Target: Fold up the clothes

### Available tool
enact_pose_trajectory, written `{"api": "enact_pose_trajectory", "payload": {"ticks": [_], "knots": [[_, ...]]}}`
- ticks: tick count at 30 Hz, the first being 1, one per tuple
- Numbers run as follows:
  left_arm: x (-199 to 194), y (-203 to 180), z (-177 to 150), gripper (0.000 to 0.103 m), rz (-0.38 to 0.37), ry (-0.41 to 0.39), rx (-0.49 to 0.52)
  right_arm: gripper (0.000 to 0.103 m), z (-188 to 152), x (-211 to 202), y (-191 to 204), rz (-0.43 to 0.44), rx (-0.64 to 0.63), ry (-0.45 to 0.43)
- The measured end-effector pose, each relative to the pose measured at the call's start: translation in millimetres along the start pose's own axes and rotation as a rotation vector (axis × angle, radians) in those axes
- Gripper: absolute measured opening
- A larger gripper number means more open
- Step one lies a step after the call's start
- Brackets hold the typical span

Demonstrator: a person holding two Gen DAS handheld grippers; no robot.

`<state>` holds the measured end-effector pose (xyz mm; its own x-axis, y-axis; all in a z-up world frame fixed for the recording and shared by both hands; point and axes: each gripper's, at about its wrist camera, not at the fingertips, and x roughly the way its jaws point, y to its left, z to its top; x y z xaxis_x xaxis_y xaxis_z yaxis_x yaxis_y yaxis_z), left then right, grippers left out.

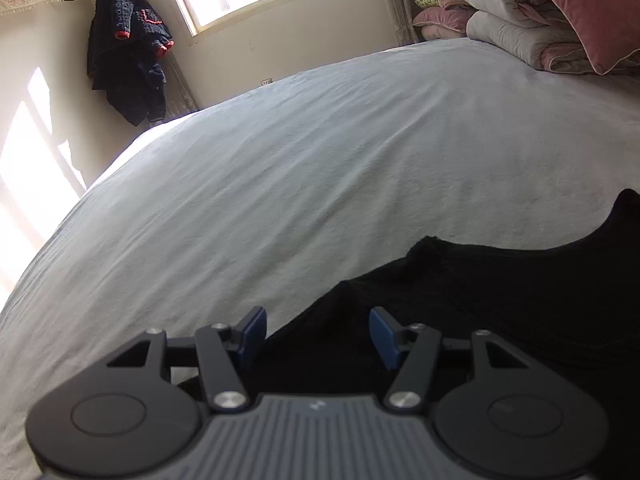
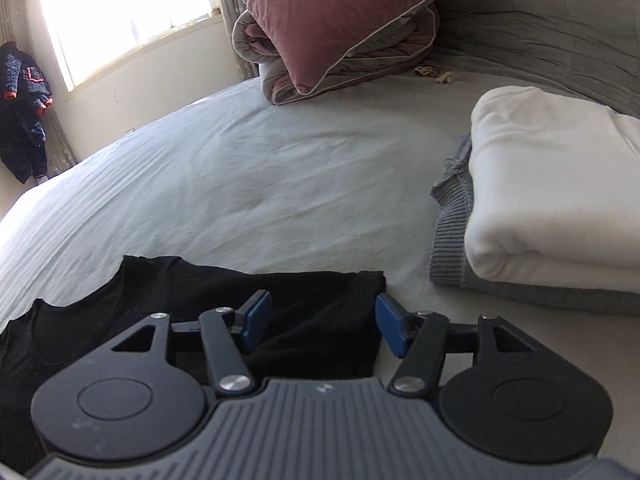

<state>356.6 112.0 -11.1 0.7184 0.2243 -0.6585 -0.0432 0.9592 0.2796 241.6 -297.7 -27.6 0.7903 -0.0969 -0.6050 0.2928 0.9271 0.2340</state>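
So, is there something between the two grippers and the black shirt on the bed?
Nothing visible. The left gripper and right gripper are both open right over the black shirt, with no object in between. The folded white blanket on a grey sweater lies off to the right, apart from it.

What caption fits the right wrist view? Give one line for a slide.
Open right gripper poised over a black shirt on the bed, beside folded white and grey garments.

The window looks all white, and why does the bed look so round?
In the right wrist view the window is blown out by glare; in the left wrist view sunlight whitens the wall. Both fisheye views bend the flat bed into a dome, and the black shirt loses its detail.
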Motion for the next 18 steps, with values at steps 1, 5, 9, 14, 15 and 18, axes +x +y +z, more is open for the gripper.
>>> {"api": "enact_pose_trajectory", "payload": {"ticks": [1,5,9,14,15,18], "knots": [[-2,-4,0,0.059,-0.027,-0.005,-0.005,0.062,-1,3,-3,0.0,0.0,0.006],[-12,-21,1,0.059,-0.136,-0.027,-0.026,0.062,-7,17,-17,0.001,0.002,0.03],[-23,-36,2,0.059,-0.241,-0.046,-0.048,0.066,-12,19,-15,0.003,-0.07,0.023],[-60,-11,-7,0.066,-0.278,-0.019,-0.11,0.066,-8,10,-11,-0.005,-0.055,0.066],[-70,-3,-10,0.07,-0.287,-0.02,-0.113,0.066,-8,5,-11,0.002,-0.053,0.081],[-96,22,-23,0.072,-0.284,-0.011,-0.147,0.066,-9,-10,-12,0.03,-0.035,0.123]]}}
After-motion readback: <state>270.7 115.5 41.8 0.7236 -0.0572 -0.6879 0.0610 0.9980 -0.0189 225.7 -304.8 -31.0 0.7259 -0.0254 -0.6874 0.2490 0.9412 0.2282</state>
